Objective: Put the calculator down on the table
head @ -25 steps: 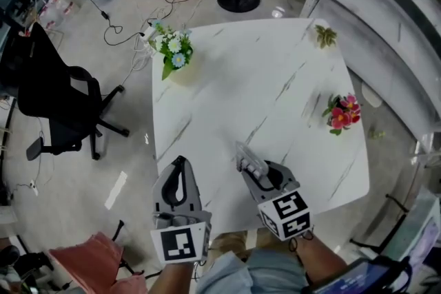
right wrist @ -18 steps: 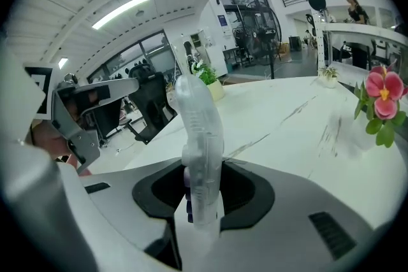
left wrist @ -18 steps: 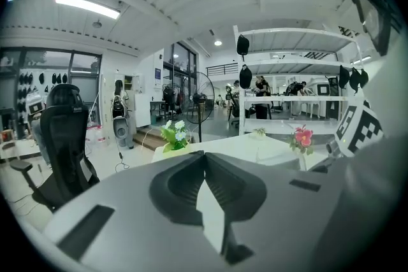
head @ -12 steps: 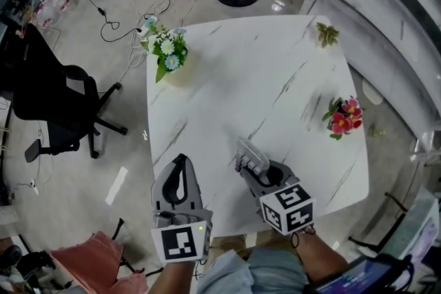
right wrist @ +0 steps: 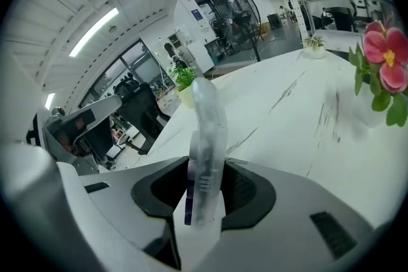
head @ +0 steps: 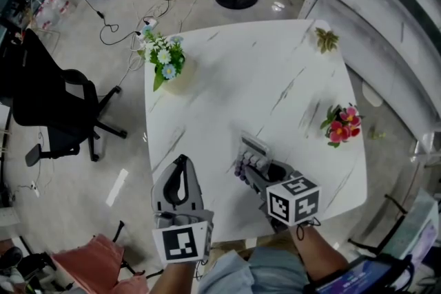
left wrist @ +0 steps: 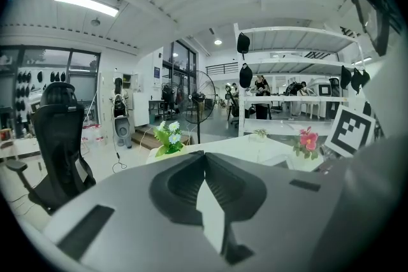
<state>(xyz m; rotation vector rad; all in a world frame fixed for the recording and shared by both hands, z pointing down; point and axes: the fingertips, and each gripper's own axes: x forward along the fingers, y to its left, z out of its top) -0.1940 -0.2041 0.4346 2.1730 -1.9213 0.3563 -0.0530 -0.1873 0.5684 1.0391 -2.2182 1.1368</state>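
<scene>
A slim grey calculator with dark keys sits edge-up between the jaws of my right gripper, low over the near part of the white marble table. In the right gripper view the calculator stands on edge and fills the gap of the right gripper; both pads touch its faces. Those jaws have just been opening a little with the calculator still between them. My left gripper hovers at the table's near left edge. In its own view the left gripper is shut with nothing in it.
Blue and white flowers stand at the table's far left corner, pink flowers at its right edge, a small green plant at the far right corner. A black office chair stands left of the table.
My right gripper has rolled and sunk slightly toward the table with the calculator still in it. The left gripper has hardly shifted.
</scene>
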